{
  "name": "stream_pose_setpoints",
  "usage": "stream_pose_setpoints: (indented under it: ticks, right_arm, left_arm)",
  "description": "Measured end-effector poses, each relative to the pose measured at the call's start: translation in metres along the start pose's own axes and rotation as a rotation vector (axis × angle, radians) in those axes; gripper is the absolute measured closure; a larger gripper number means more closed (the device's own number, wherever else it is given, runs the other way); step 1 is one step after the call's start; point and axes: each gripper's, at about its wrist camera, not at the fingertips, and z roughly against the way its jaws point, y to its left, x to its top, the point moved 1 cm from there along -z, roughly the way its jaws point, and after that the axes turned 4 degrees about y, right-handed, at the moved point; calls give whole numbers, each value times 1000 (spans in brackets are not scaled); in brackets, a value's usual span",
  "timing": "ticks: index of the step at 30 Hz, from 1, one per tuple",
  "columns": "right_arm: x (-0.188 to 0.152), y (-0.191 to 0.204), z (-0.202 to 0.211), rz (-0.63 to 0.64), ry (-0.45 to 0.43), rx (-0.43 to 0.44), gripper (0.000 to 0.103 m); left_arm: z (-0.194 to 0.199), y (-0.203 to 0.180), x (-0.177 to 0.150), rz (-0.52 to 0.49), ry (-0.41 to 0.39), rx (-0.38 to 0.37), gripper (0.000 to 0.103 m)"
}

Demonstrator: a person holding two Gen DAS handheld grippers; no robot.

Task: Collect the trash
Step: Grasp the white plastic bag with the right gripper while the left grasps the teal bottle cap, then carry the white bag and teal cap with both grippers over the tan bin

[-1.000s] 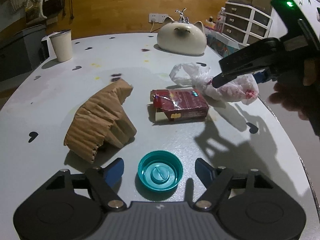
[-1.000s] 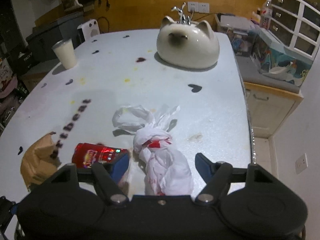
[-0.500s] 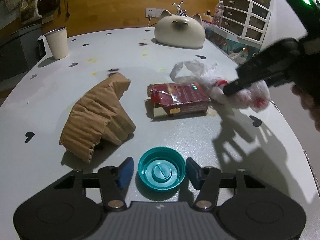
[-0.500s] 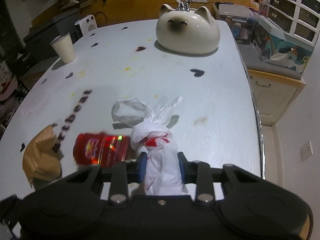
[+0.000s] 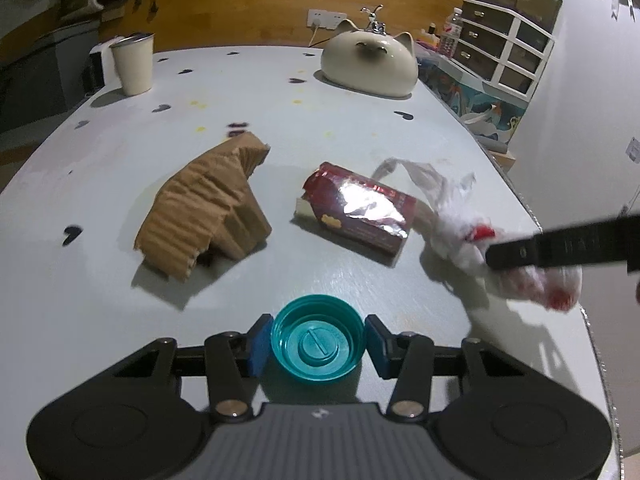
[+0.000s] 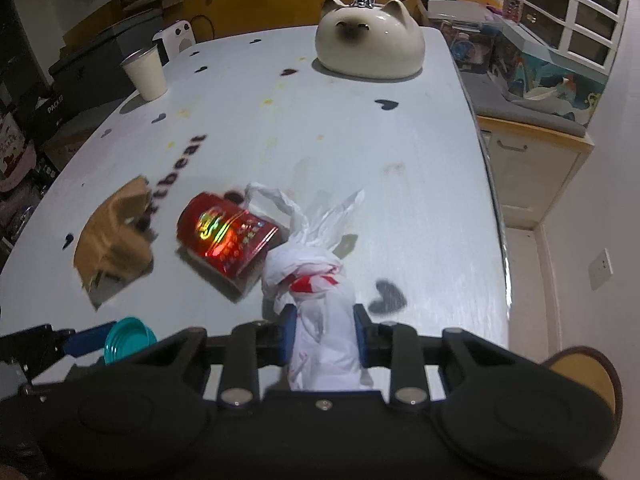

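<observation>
At the bottom centre of the left wrist view, the left gripper (image 5: 318, 345) pinched the teal lid (image 5: 318, 338) between its blue fingers (image 5: 259, 345) on the white surface (image 5: 100, 280). In the right wrist view's lower centre, the right gripper (image 6: 323, 335) squeezed the knotted plastic bag (image 6: 320, 312), whose lower end was hidden behind the gripper body. The red packet (image 5: 356, 212) and the crumpled brown paper (image 5: 208, 212) lay mid-frame, the packet's print blurred by glare.
</observation>
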Motion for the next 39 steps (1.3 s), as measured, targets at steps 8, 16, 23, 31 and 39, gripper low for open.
stream_pose_setpoints:
  ticks: [8, 16, 23, 31, 39]
  right_arm:
    - [-35, 6, 36, -1, -9, -12, 74]
    - [-69, 10, 84, 19, -47, -25, 74]
    - [-99, 5, 125, 9, -91, -22, 75]
    - [-127, -18, 159, -8, -121, -30, 75]
    - [-142, -76, 182, -34, -141, -35, 75]
  left_arm:
    - [43, -5, -22, 44, 2, 15, 53]
    - [93, -11, -38, 99, -34, 36, 53]
    - [130, -33, -48, 85, -82, 56, 53]
    - [152, -80, -61, 64, -84, 58, 53]
    - [149, -147, -64, 88, -81, 82, 53]
